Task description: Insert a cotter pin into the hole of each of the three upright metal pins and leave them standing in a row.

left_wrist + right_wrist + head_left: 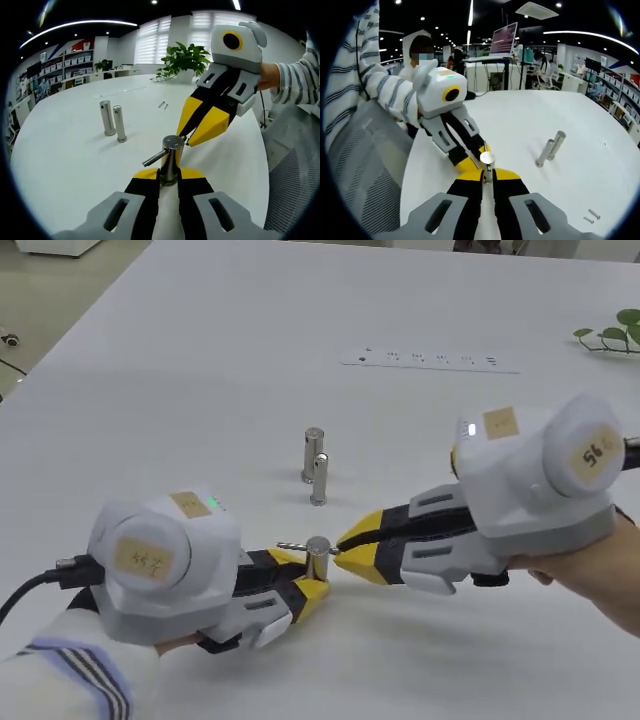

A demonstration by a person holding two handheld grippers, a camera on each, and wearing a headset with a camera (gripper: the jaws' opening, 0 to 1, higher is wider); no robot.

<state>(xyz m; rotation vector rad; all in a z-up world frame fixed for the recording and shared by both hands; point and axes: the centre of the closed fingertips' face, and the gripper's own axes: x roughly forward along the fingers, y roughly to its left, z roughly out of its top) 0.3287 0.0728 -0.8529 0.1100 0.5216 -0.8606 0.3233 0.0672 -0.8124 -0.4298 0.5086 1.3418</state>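
My left gripper (316,578) (170,176) is shut on an upright metal pin (318,556) (170,159) near the table's front. A thin cotter pin (291,545) (154,158) passes through the hole near its top and sticks out on the left side. My right gripper (340,552) (488,175) comes in from the right with its yellow tips closed on the cotter pin's other end, right against the pin's head (487,157). Two more metal pins (313,453) (319,479) (106,118) (119,123) stand upright close together farther back.
Two loose cotter pins (162,105) (590,216) lie on the white table (200,390). A white power strip (430,360) lies at the far side, and plant leaves (610,335) reach in at the right edge. A chair and a person in a striped sleeve are beside the table.
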